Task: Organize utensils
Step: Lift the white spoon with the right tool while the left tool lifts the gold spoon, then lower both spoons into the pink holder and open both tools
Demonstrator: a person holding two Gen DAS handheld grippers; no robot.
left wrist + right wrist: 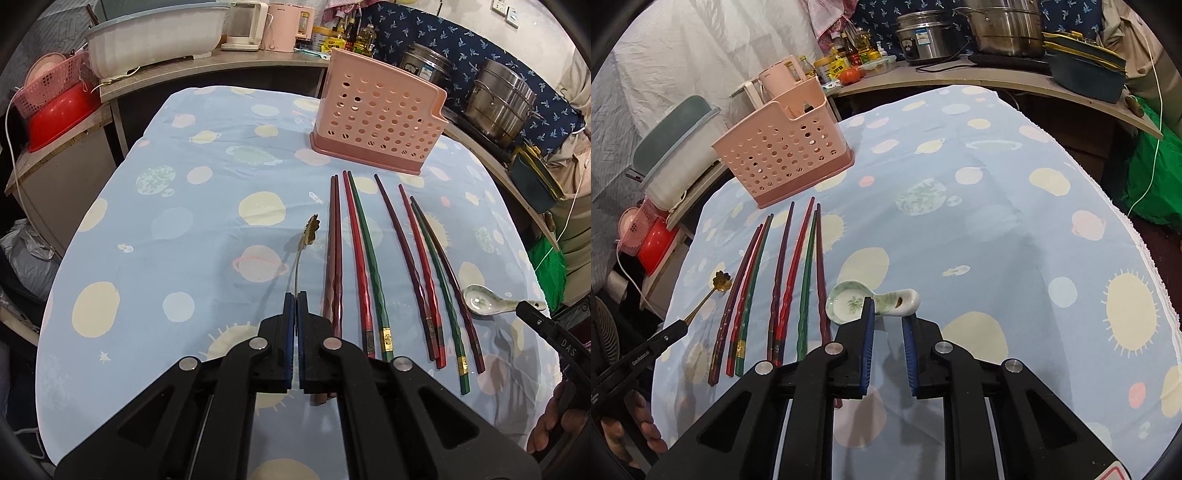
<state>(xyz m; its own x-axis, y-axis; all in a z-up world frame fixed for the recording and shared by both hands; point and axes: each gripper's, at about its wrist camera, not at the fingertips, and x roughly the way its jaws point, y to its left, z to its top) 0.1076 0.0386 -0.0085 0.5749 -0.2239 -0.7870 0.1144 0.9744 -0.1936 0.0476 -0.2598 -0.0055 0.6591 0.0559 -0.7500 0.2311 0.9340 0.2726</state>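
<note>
My left gripper (296, 295) is shut on the thin handle of a gold spoon with a flower-shaped head (311, 229); the right wrist view shows the same grip (681, 325). Several red, green and brown chopsticks (369, 266) lie side by side on the cloth, just right of that spoon. A white ceramic spoon with a green print (849, 302) lies crosswise beyond them. My right gripper (887, 314) hovers at its handle with the jaws narrowly apart; I see no pad pressing on it. A pink perforated utensil holder (376, 118) stands upright behind the chopsticks.
The table wears a light blue cloth with planets and suns (997, 206). Steel pots (498, 103), bottles and a kettle stand on the counter behind. A red bowl and pink basket (55, 99) sit at the far left. A person's fingers (646, 432) hold the left tool.
</note>
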